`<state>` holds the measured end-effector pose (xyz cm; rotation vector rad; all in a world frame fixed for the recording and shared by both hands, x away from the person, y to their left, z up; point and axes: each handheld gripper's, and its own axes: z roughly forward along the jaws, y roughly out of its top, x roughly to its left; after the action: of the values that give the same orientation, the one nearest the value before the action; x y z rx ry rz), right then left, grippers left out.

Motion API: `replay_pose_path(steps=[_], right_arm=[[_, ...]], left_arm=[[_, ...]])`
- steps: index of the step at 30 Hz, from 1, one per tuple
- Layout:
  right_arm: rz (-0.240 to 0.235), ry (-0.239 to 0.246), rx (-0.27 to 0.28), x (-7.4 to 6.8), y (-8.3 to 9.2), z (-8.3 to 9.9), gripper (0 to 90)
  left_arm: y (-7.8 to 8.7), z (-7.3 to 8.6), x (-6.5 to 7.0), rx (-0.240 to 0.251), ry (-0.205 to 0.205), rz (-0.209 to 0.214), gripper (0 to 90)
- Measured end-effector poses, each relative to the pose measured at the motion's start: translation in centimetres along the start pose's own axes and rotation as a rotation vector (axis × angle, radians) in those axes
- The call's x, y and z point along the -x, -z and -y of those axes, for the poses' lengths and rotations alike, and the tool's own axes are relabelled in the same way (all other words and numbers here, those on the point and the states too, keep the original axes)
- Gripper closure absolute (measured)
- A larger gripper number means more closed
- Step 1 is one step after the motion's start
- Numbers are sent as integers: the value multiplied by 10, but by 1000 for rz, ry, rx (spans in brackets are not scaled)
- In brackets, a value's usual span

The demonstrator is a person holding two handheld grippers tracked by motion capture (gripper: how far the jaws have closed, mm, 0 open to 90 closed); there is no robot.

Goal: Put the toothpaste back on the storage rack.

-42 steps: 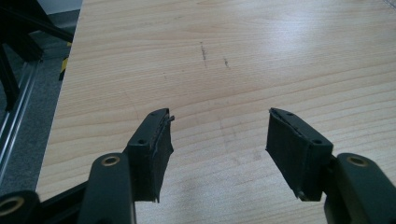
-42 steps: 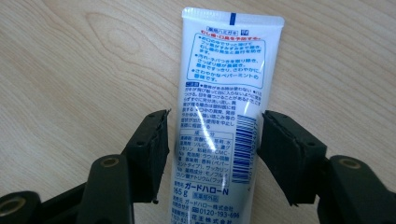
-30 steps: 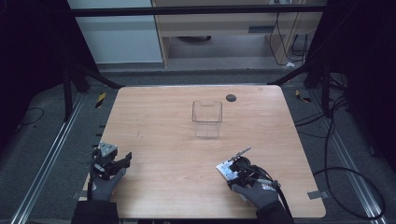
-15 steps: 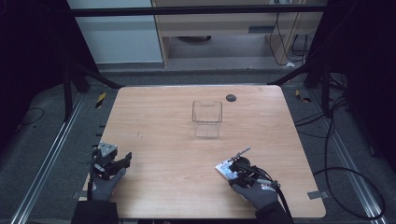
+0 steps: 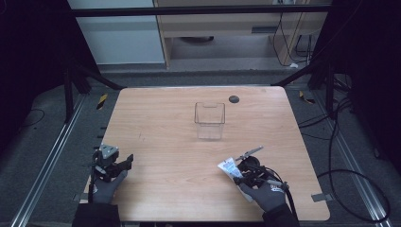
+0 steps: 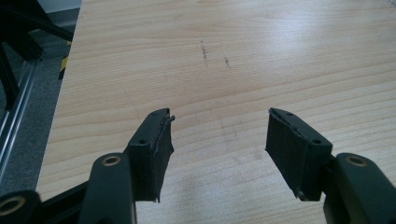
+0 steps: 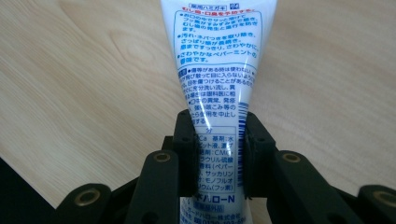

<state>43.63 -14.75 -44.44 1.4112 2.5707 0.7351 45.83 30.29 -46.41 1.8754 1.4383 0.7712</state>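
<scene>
The right gripper [image 7: 218, 154], jaws just closing, pinches a white toothpaste tube [image 7: 217, 79] lying near the table's [image 5: 156, 123] front right edge; light, soft, slippery, it seems best held near its narrower end, while the left gripper [image 6: 217, 149] is open.

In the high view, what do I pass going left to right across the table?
Left gripper, fingers open over bare wood → clear plastic box mid-table → white toothpaste tube, with the right gripper shut on it. The small dark disc at the far edge overlaps the tube's span, so it is left unplaced.
</scene>
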Motion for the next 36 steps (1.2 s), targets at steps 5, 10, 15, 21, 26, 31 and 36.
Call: replay_pose_path(steps=[5,10,15,21,26,31,36], right_arm=[[-37,-10,164,0,17,-4,718],[-43,-11,325,1,31,-13,719],[-56,-30,469,4,39,-26,719],[-22,-45,611,7,45,-44,719],[13,-72,739,11,48,-59,719],[42,-108,845,15,45,-72,718],[39,-144,915,19,39,-86,718]], left_arm=[[0,0,1,1,-2,1,398],[0,0,1,1,0,1,398],[0,0,0,3,0,0,398],[0,0,0,6,1,-2,398],[1,0,0,13,3,-6,399],[1,0,0,18,4,-8,399],[2,0,-1,20,5,-9,400]])
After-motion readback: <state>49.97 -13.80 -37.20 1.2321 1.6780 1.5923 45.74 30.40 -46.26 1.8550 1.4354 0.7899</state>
